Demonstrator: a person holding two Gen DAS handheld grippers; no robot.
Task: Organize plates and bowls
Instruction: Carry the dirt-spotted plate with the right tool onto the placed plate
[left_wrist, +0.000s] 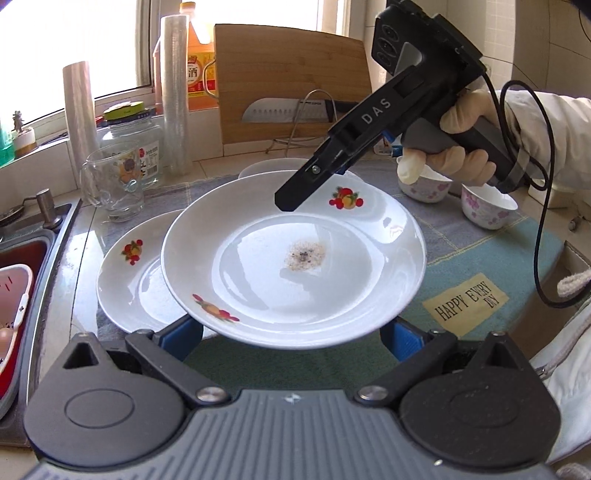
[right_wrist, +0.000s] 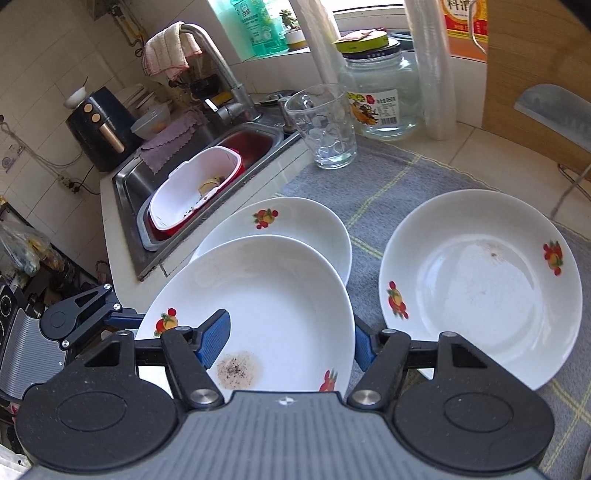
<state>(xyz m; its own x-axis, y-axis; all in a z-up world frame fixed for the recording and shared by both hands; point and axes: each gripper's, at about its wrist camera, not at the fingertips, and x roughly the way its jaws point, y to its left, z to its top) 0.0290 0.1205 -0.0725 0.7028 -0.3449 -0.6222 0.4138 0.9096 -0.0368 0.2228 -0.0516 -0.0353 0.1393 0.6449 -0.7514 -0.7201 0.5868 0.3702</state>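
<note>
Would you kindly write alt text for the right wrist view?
The right gripper clamps the near rim of a stained white plate above a grey mat, beside two more fruit-patterned plates, with a sink at left.

We see a white plate (left_wrist: 295, 258) printed with red-and-orange fruit motifs and marked by a brownish speckled stain at its centre. The plate beneath (left_wrist: 129, 280) is white with the same fruit print. Two white bowls (left_wrist: 487, 206) carry pink flowers. The mat (right_wrist: 369, 192) is grey with pale yellow lines. The hand-held gripper (right_wrist: 288, 343) is black with blue pads.
</note>
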